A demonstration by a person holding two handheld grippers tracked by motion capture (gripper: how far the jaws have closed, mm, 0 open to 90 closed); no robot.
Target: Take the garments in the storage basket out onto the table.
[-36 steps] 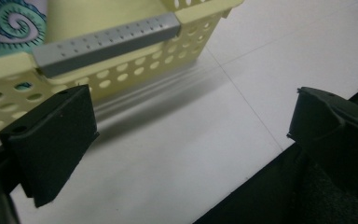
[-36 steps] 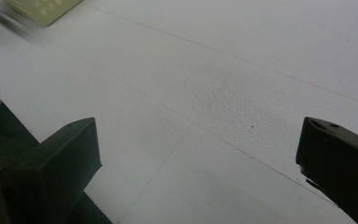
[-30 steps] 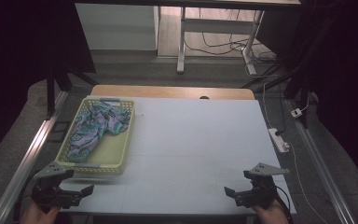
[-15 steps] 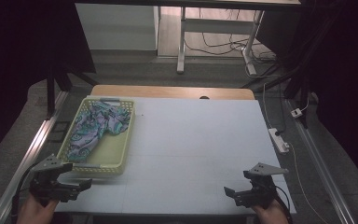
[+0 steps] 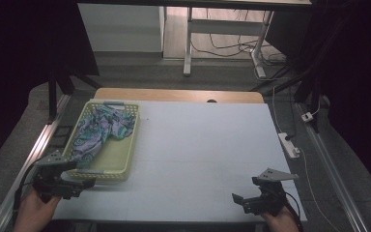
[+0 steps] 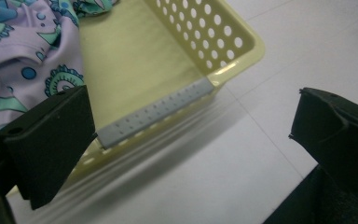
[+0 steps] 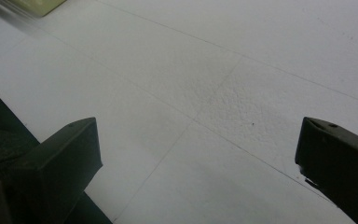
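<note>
My left gripper (image 5: 75, 186) hangs wide open at the yellow basket's (image 6: 235, 44) near rim; the patterned garment (image 5: 99, 130) lies inside. I might knock the light basket. My right gripper (image 5: 251, 200), near-right, gapes empty.

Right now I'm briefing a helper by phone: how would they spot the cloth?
Start at the white table and find the yellow perforated basket at its left side. The cloth lies crumpled inside, lilac with teal swirls, the scene's one patterned thing.

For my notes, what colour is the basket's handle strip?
Grey, on the pale yellow perforated plastic basket; clearest in the left gripper view.
</note>
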